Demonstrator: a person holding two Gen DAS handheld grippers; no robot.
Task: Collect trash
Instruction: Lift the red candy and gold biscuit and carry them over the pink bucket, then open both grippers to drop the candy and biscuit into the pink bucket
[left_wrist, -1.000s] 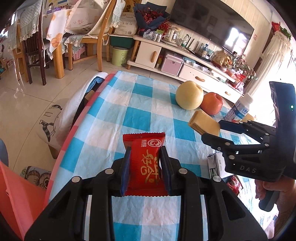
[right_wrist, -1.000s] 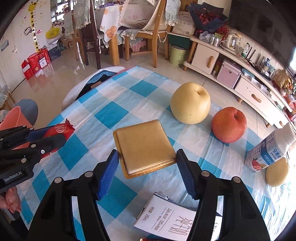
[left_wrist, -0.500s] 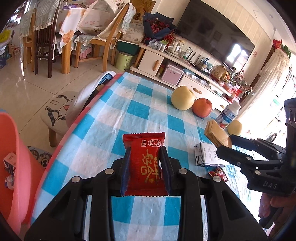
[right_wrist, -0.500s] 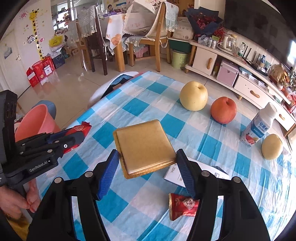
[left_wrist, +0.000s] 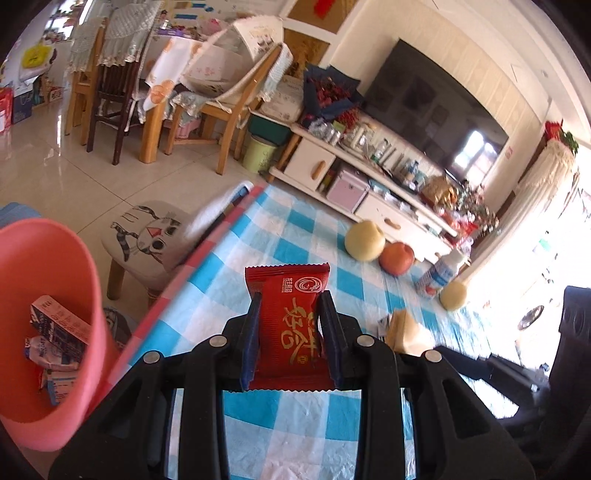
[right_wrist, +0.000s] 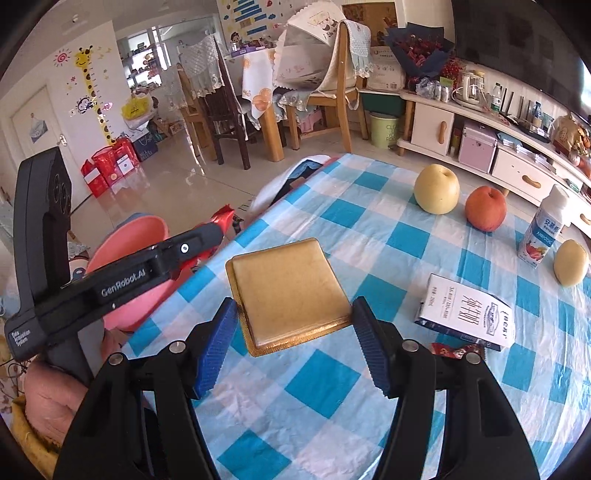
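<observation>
My left gripper (left_wrist: 290, 332) is shut on a red snack packet (left_wrist: 286, 317), held upright above the blue checked table (left_wrist: 295, 236) near its left edge. A pink bin (left_wrist: 48, 266) stands just left of it and lower, with cartons and wrappers inside. My right gripper (right_wrist: 291, 332) is shut on a flat gold square packet (right_wrist: 288, 291) and hangs over the table. In the right wrist view the left gripper (right_wrist: 218, 230) reaches over the pink bin (right_wrist: 129, 251) with the red packet (right_wrist: 223, 219) at its tip.
On the table lie a white carton (right_wrist: 469, 314) and a small red wrapper (right_wrist: 454, 350). Farther back are a pear (right_wrist: 436, 188), an apple (right_wrist: 485, 208), a yoghurt bottle (right_wrist: 543, 232) and a yellow fruit (right_wrist: 570, 262). A cat-print stool (left_wrist: 147, 236) stands beside the table.
Both grippers have travelled toward the table's left edge and risen a little, each keeping its packet. The pink bin has come into view on the left.
</observation>
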